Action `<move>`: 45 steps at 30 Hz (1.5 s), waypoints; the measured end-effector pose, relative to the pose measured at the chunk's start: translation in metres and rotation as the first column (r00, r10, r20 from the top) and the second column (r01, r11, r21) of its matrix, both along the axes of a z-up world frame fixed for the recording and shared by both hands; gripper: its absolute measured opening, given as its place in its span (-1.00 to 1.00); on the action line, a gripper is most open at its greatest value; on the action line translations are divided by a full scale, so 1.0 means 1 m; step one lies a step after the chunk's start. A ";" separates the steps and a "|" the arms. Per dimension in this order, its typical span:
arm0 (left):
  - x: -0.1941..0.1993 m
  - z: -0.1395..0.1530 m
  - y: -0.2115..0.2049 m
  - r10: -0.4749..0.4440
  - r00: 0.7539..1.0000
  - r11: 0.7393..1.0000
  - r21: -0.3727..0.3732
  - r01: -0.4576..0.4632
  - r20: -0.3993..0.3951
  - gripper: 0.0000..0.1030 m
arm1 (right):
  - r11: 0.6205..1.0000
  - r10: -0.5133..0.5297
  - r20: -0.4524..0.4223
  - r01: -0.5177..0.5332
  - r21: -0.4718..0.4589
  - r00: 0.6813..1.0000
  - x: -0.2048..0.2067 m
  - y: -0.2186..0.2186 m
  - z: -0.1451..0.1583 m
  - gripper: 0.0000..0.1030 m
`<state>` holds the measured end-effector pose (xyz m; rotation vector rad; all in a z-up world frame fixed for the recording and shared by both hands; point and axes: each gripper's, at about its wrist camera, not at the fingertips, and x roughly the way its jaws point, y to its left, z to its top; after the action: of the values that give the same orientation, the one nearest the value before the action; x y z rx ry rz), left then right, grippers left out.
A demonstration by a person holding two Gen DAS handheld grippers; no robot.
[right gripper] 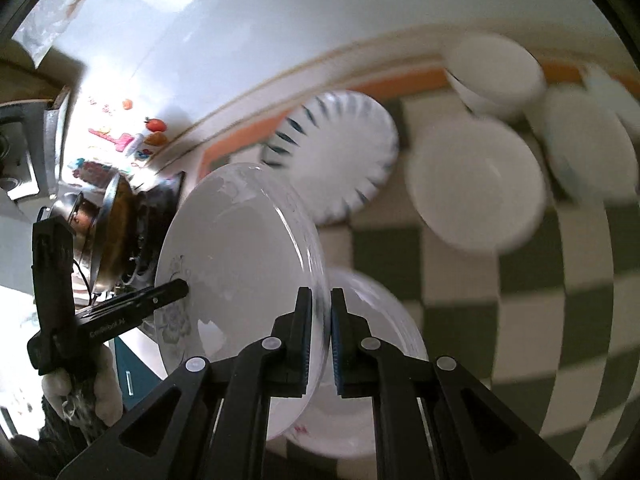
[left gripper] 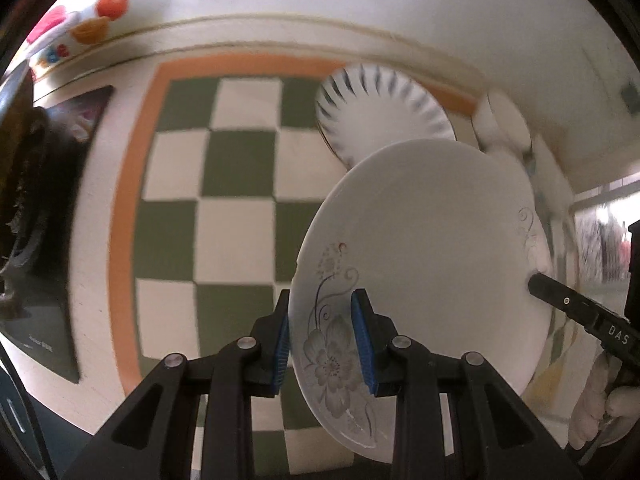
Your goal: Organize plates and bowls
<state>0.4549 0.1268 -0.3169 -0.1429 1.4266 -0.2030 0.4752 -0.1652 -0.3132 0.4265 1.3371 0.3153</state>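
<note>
Because the flowered plate [left gripper: 424, 264] hangs in the air above the checkered tabletop [left gripper: 236, 184], held only at two opposite points of its rim, it could slip or swing if either grip loosens or the two hands drift apart. The left gripper [left gripper: 325, 344] has its jaws closed on the flowered edge, and the right gripper [right gripper: 321, 340] has its jaws clamped on the far rim; both holds sit on thin, glossy china, so I judge a twist likely to lever the plate out. Directly beneath it lies another white dish [right gripper: 372, 344], which a drop would strike. Farther out stand a blue-striped plate [right gripper: 340, 152], a white bowl [right gripper: 476, 184] and stacked bowls [right gripper: 496, 76], crowding any place to set it down, while a pot [right gripper: 108, 232] sits off the tabletop's left edge.
</note>
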 end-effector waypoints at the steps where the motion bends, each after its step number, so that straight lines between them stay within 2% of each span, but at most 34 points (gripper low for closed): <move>1: -0.005 -0.004 -0.005 -0.009 1.000 1.000 0.002 0.009 -0.013 -0.50 | 1.000 -0.016 -0.013 0.016 0.002 1.000 -0.010 -0.006 -0.008 -0.80; 8: -0.020 -0.038 -0.027 -0.056 0.995 0.997 0.046 0.060 -0.080 -0.49 | 0.997 -0.080 -0.085 0.081 0.005 0.993 -0.048 -0.029 -0.053 -0.80; 17: -0.025 -0.054 -0.036 -0.063 0.992 0.994 0.087 0.072 -0.108 -0.47 | 0.998 -0.064 -0.136 0.062 -0.020 0.989 -0.059 -0.031 -0.083 -0.80; 25: -0.025 -0.066 -0.045 -0.046 0.990 0.989 0.130 0.064 -0.135 -0.46 | 0.999 -0.019 -0.179 0.010 -0.053 0.984 -0.052 -0.021 -0.085 -0.80; 28: -0.028 -0.063 -0.051 -0.056 0.992 0.985 0.153 0.074 -0.116 -0.46 | 0.998 0.003 -0.219 -0.018 -0.067 0.976 -0.047 -0.014 -0.085 -0.72; 34: -0.032 -0.063 -0.054 -0.047 0.992 0.989 0.132 0.063 -0.121 -0.46 | 0.987 0.033 -0.275 -0.075 -0.144 0.961 -0.039 -0.002 -0.077 -0.69; 37: -0.034 -0.059 -0.051 -0.043 0.992 0.990 0.131 0.059 -0.116 -0.46 | 0.977 0.033 -0.300 -0.094 -0.191 0.953 -0.037 -0.003 -0.076 -0.57; 41: -0.030 -0.044 -0.049 -0.024 0.995 0.992 0.124 0.036 -0.094 -0.46 | 0.987 0.049 -0.325 -0.096 -0.128 0.944 -0.033 -0.010 -0.070 -0.57; 45: -0.013 -0.011 -0.043 0.024 0.999 0.996 0.086 -0.021 -0.038 -0.45 | 0.996 0.032 -0.265 -0.054 -0.076 0.964 -0.015 -0.020 -0.036 -0.57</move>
<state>0.4415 0.0835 -0.3277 -0.0929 1.4691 -0.1206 0.4597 -0.1853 -0.3496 0.3787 1.6159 0.2438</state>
